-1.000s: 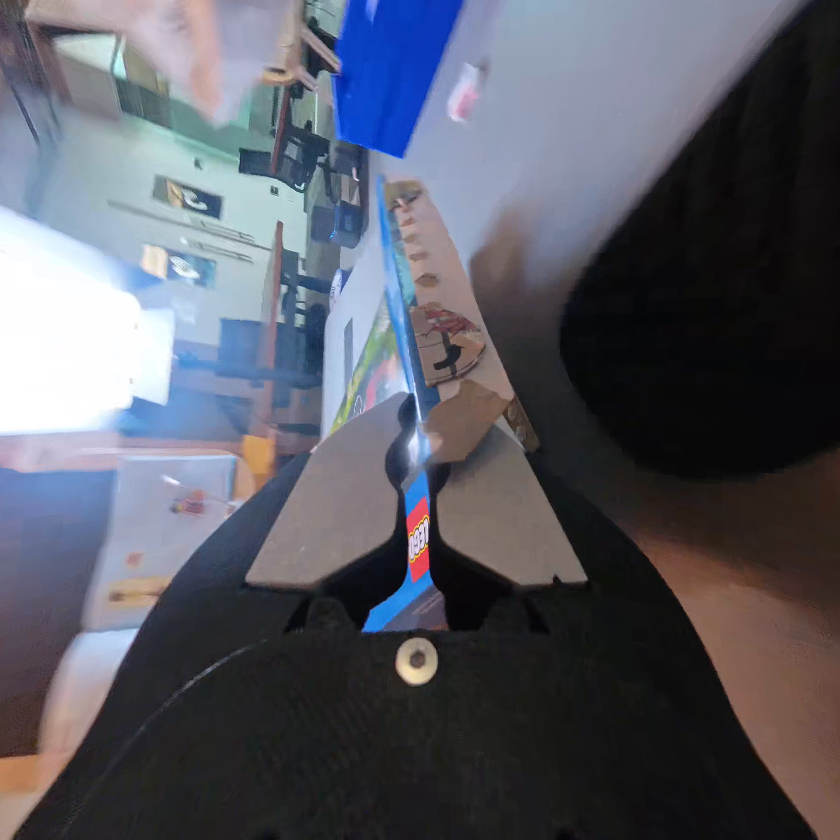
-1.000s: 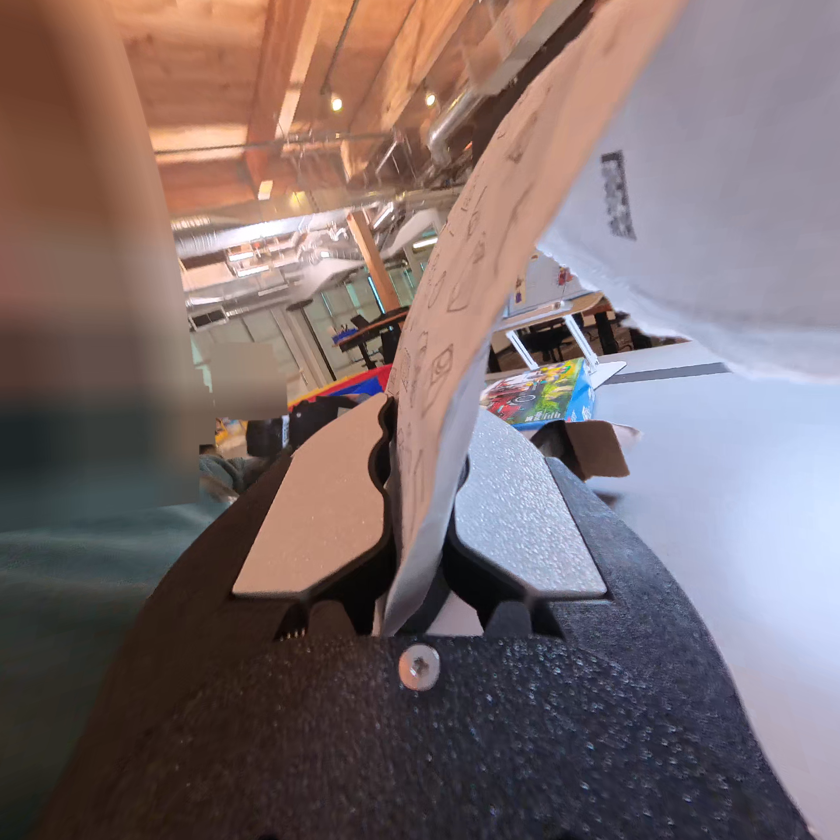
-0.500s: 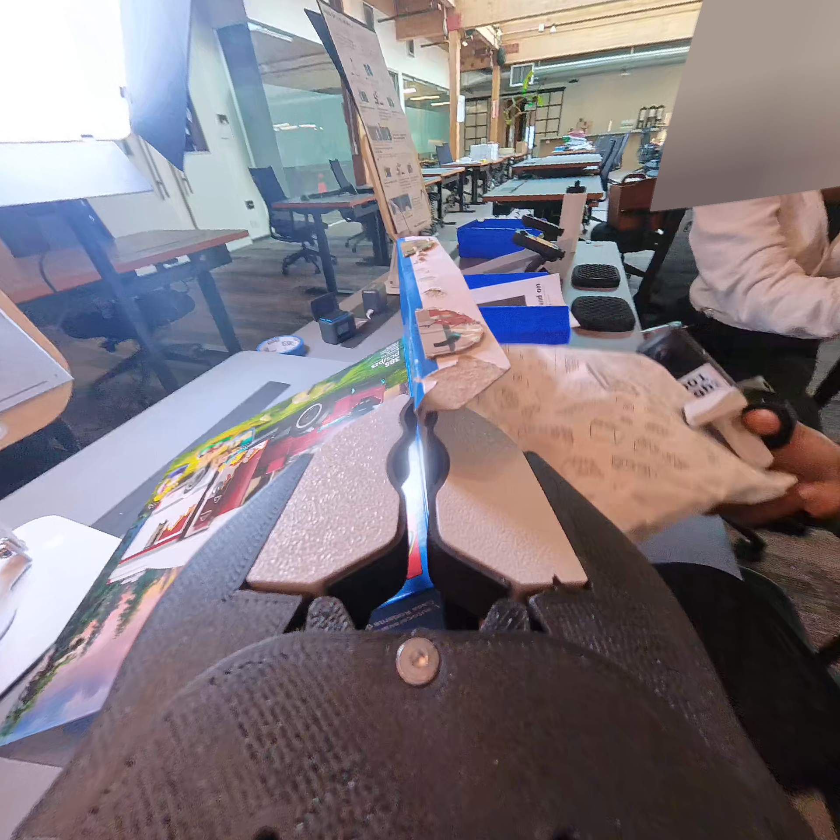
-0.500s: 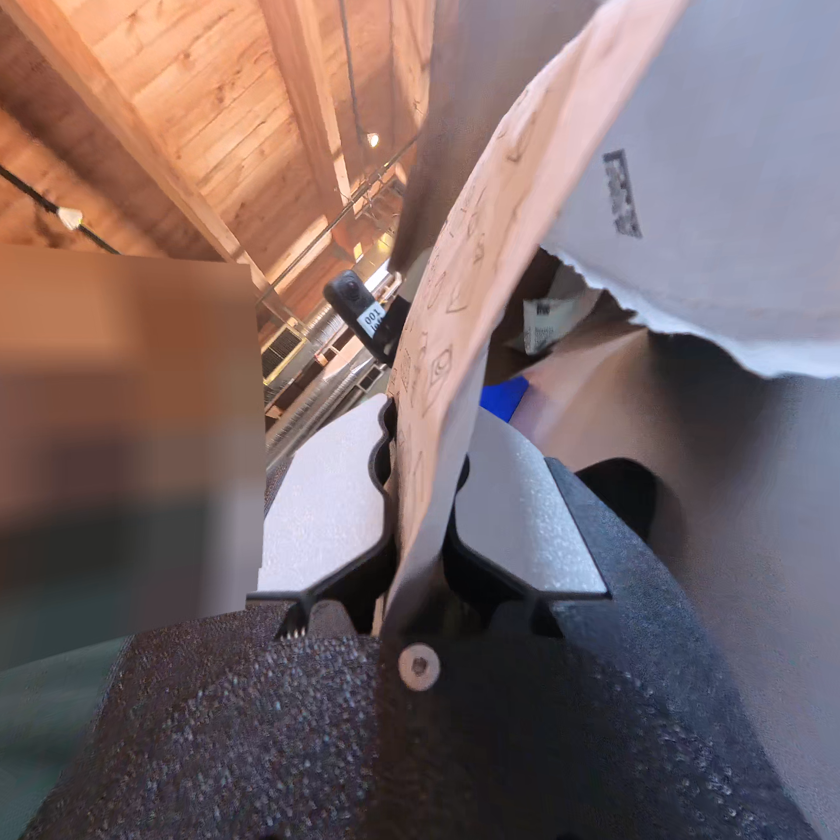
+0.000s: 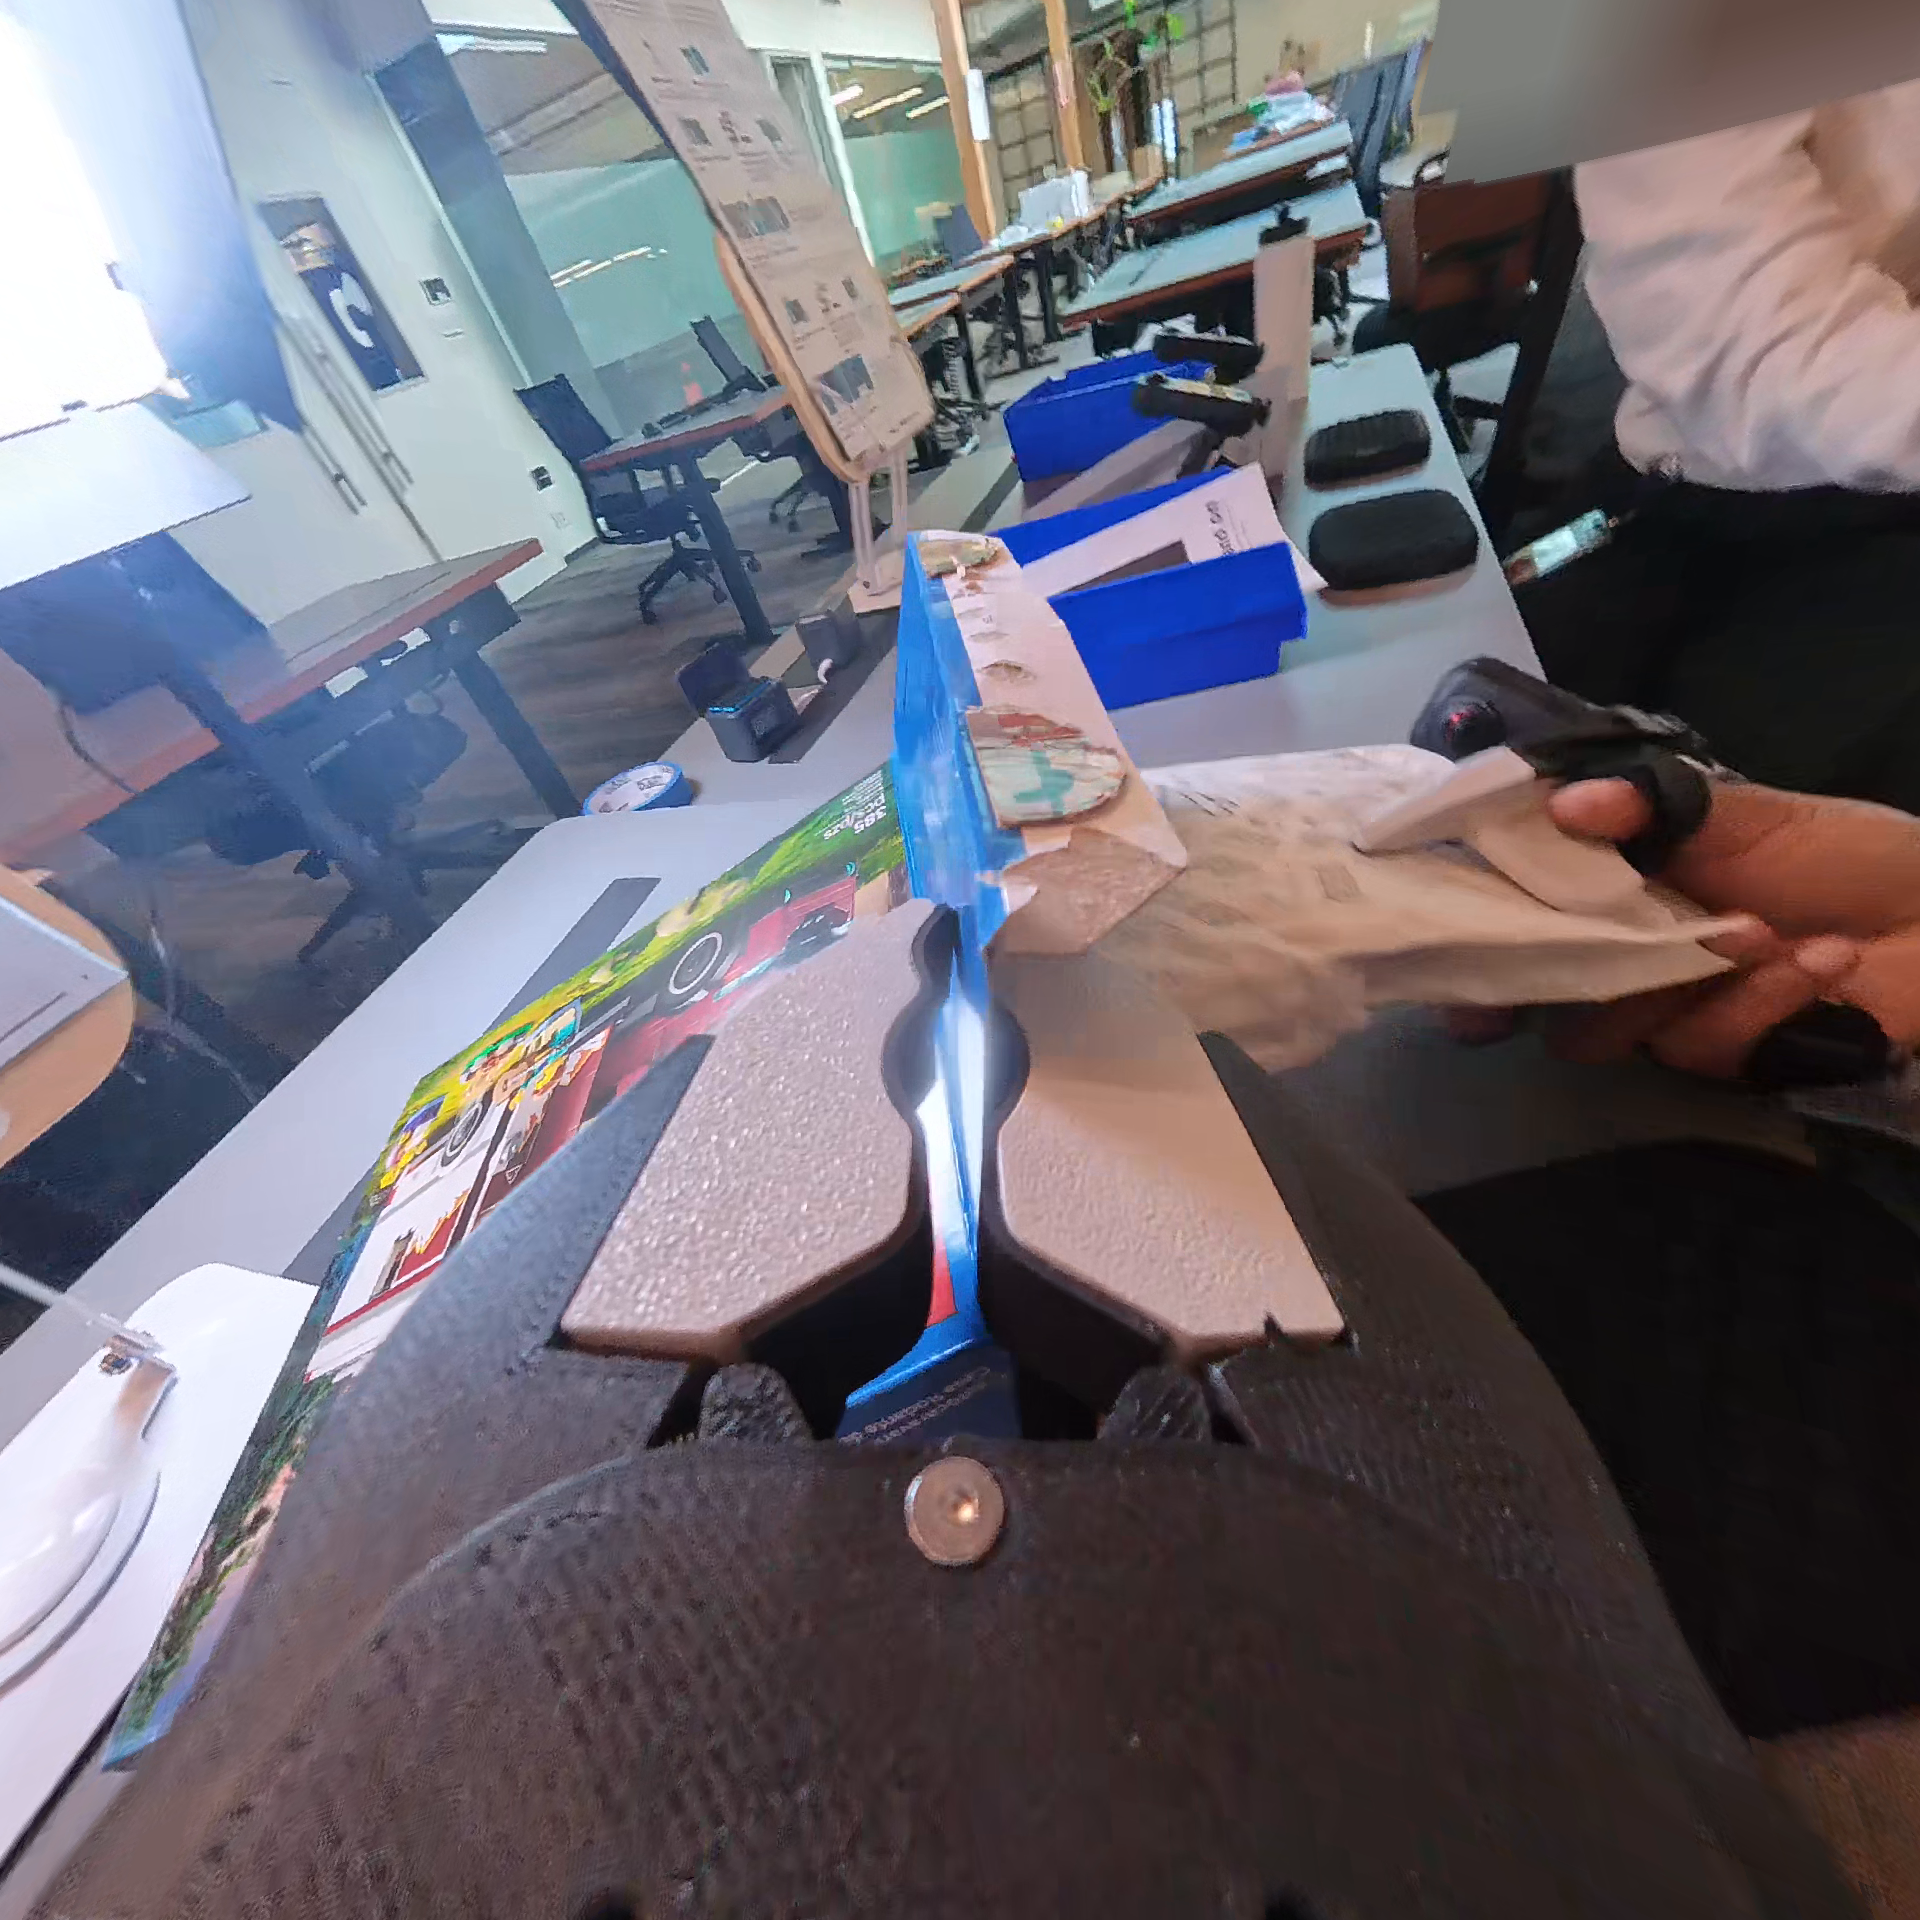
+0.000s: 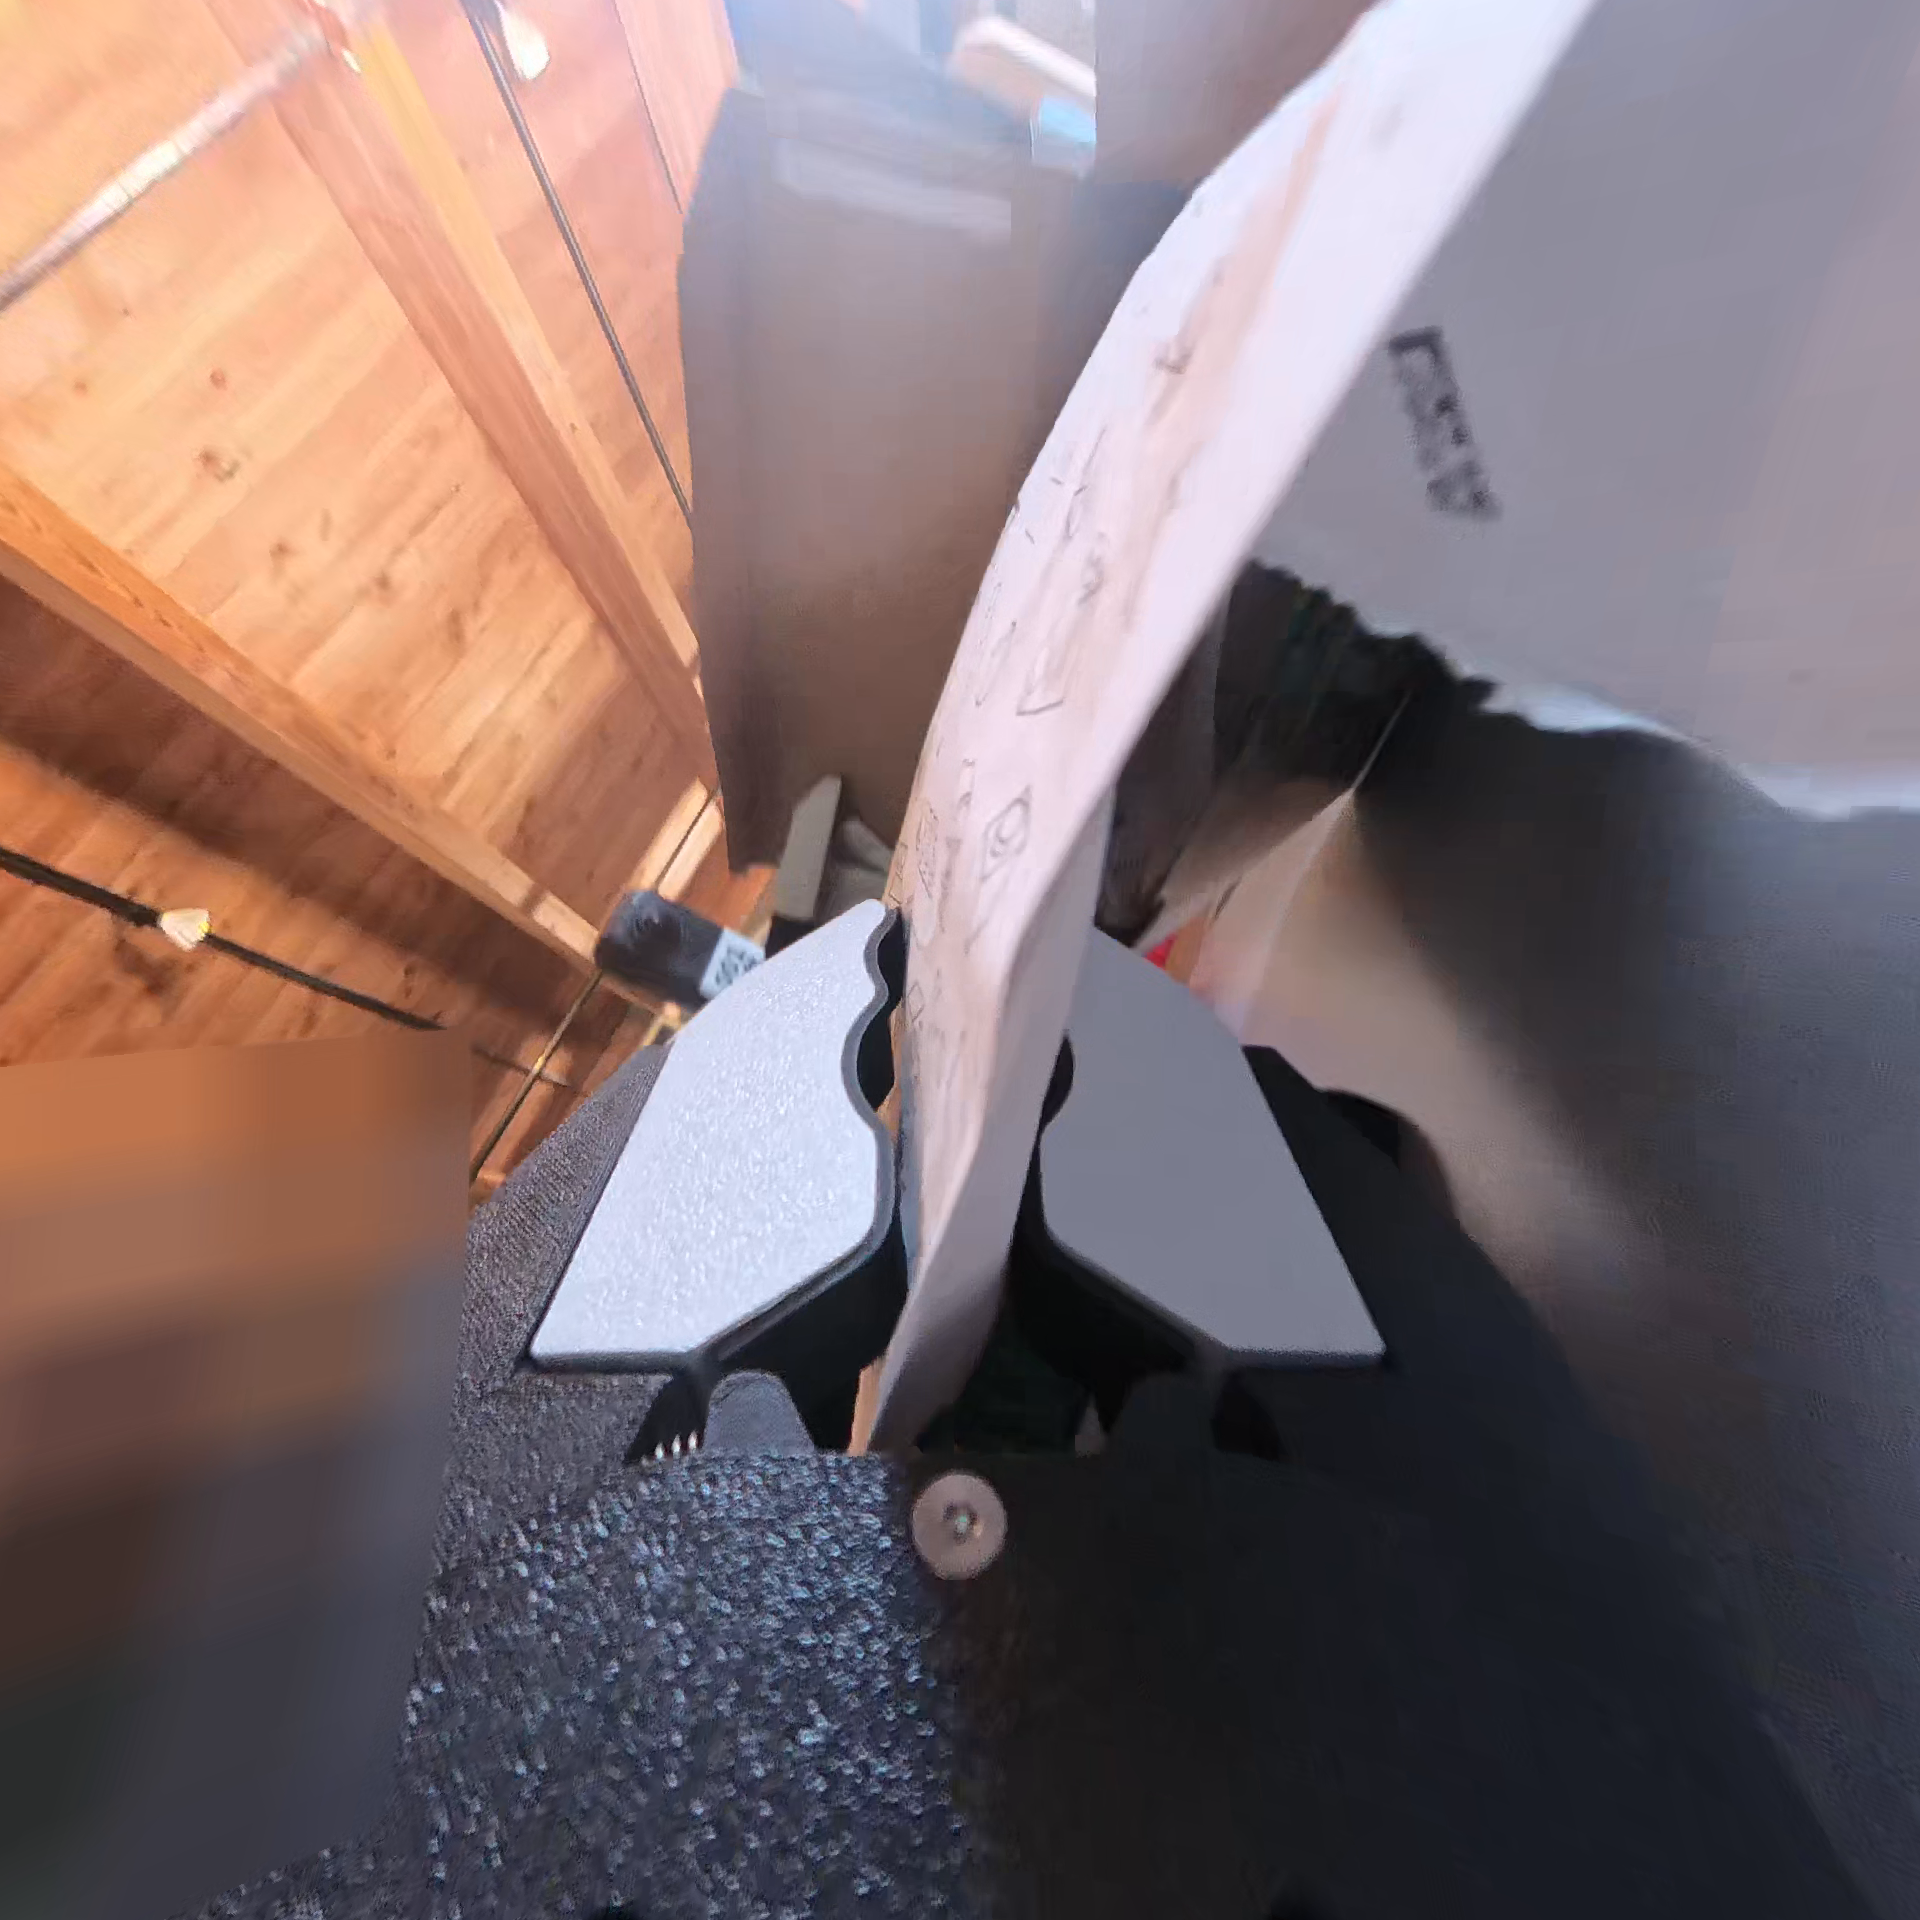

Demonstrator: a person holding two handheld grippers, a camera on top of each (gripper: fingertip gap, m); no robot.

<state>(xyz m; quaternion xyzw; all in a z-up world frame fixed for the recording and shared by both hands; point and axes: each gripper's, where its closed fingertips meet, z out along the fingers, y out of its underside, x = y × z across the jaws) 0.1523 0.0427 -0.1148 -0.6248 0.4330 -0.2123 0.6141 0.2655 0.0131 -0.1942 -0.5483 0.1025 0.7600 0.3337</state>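
L gripper, frame centre, was clamped on blue printed cardboard box flap: stiff, light, best pinched at edge. R gripper pinched white crinkly paper bag; soft, tearable, likely slippery.

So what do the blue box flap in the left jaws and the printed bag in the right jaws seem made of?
Blue box flap: thin cardboard, glossy print outside, raw brown inside with torn glue patches. Printed bag: apparently matte white paper, creased, ragged torn edge.
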